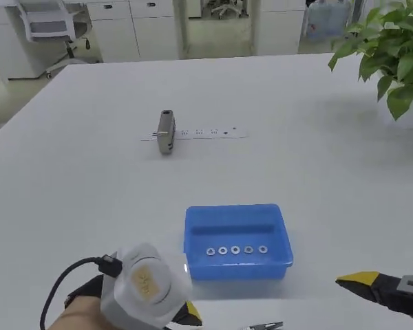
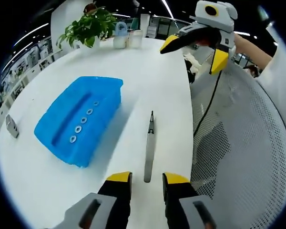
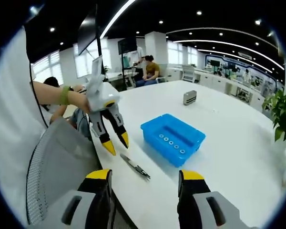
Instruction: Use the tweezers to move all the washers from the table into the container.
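Observation:
A blue container (image 1: 237, 223) stands near the table's front edge with a row of several washers (image 1: 235, 250) lying inside it. The tweezers (image 2: 149, 145) lie flat on the table beside the container (image 2: 81, 119), near the front edge. My left gripper (image 2: 147, 180) is open, its jaws either side of the tweezers' rear end without touching it. My right gripper (image 3: 145, 175) is open and holds nothing; it hovers off the table edge to the right (image 1: 361, 282). In the right gripper view the left gripper (image 3: 117, 144) hangs just over the tweezers (image 3: 136, 168).
A grey metal block (image 1: 166, 130) with a white strip (image 1: 206, 133) lies in the middle of the table. A potted plant (image 1: 392, 48) overhangs the far right corner. A mesh chair (image 2: 238, 143) is by the table's near edge.

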Action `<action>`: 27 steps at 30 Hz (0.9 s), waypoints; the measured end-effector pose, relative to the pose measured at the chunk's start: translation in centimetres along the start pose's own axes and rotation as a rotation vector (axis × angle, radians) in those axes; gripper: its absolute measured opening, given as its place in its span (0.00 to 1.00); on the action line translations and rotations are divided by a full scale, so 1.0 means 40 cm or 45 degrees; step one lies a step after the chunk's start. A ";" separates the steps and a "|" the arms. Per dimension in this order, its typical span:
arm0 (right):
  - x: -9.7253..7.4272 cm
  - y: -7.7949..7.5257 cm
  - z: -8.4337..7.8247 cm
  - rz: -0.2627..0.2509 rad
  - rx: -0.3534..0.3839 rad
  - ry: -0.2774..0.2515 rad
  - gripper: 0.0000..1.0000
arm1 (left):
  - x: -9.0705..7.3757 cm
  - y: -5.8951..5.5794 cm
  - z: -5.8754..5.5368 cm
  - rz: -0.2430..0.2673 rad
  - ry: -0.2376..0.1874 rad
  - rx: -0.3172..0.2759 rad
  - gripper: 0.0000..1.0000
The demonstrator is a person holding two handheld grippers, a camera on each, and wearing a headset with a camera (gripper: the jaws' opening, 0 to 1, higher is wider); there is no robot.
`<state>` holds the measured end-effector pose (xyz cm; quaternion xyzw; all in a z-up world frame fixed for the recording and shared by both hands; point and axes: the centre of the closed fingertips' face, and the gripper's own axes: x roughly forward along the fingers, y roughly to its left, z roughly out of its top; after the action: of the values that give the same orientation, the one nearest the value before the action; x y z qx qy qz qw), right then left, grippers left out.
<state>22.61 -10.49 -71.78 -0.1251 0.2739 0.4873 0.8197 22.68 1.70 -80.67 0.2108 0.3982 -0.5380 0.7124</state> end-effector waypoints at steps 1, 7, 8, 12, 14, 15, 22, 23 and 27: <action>0.000 -0.003 0.003 -0.015 0.002 -0.011 0.57 | -0.010 -0.002 0.006 0.012 -0.027 -0.019 0.28; -0.014 -0.031 0.041 -0.141 0.062 -0.165 0.68 | -0.110 -0.017 0.078 0.137 -0.319 -0.181 0.48; -0.018 -0.039 0.044 -0.165 0.064 -0.185 0.70 | -0.125 -0.016 0.089 0.158 -0.363 -0.209 0.50; -0.038 -0.069 0.048 -0.254 0.079 -0.242 0.80 | -0.196 0.003 0.135 0.318 -0.574 -0.296 0.64; -0.047 -0.077 0.049 -0.273 0.071 -0.251 0.84 | -0.224 0.015 0.146 0.388 -0.651 -0.324 0.69; -0.055 -0.084 0.052 -0.297 0.058 -0.256 0.87 | -0.245 0.019 0.155 0.427 -0.707 -0.347 0.71; -0.107 -0.117 0.089 -0.369 0.062 -0.381 0.94 | -0.336 0.030 0.163 0.642 -0.894 -0.401 0.85; -0.111 -0.120 0.093 -0.379 0.059 -0.388 0.95 | -0.341 0.029 0.161 0.650 -0.902 -0.404 0.87; -0.119 -0.117 0.116 -0.388 0.041 -0.434 0.99 | -0.366 0.028 0.150 0.718 -0.954 -0.435 0.93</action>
<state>26.42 -14.09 -65.54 -0.0679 0.1172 0.3674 0.9202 24.24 6.46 -65.63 -0.0174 0.1248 -0.2904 0.9486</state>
